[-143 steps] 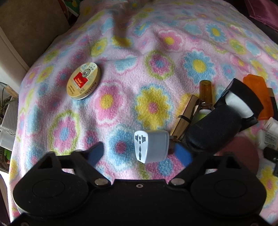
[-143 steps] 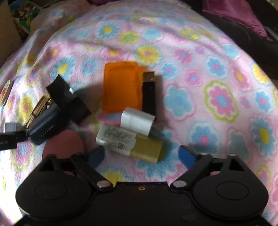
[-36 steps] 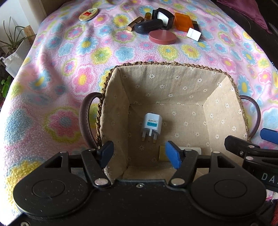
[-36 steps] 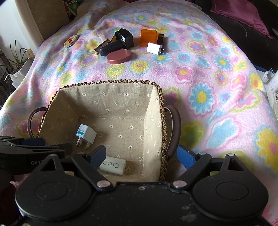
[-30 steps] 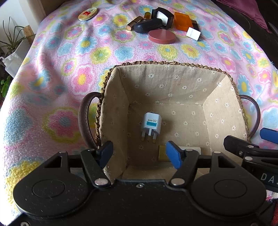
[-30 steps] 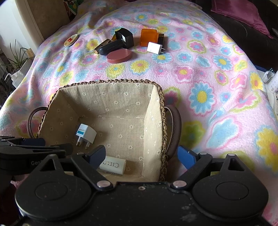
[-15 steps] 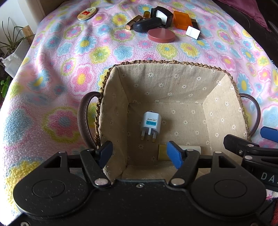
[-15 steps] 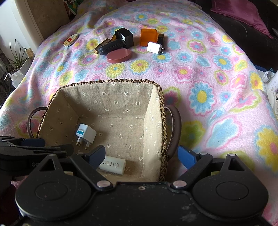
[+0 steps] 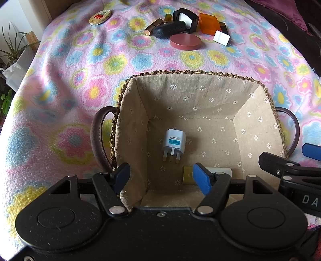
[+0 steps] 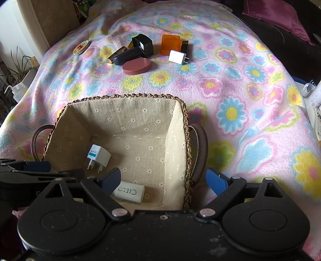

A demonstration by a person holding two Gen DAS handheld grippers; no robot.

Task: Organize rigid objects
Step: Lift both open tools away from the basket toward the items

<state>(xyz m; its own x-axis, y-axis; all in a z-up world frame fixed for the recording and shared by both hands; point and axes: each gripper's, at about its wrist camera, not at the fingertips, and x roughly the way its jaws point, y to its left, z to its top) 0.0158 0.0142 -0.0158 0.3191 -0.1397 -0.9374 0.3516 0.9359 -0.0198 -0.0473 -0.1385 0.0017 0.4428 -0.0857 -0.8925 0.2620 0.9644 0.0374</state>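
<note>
A flowered blanket (image 9: pixel 60 84) fills both frames. The basket (image 9: pixel 192 71) sits lower centre, holding an adapter (image 9: pixel 173 141) and a tube (image 10: pixel 131 192). More items cluster top centre. Left gripper (image 9: pixel 161 177) and right gripper (image 10: pixel 164 180) jaws stand apart, empty; the right's just widened.

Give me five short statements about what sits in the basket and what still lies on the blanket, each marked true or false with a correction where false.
1. The white plug adapter lies inside the basket. True.
2. The orange box is in the basket. False: it lies on the floral blanket, among the far cluster.
3. The basket holds two items. True: the adapter and a white-and-gold tube.
4. The left gripper grips the adapter. False: it is open and empty.
5. The round tin touches the maroon disc. False: it lies apart, to the left.
</note>
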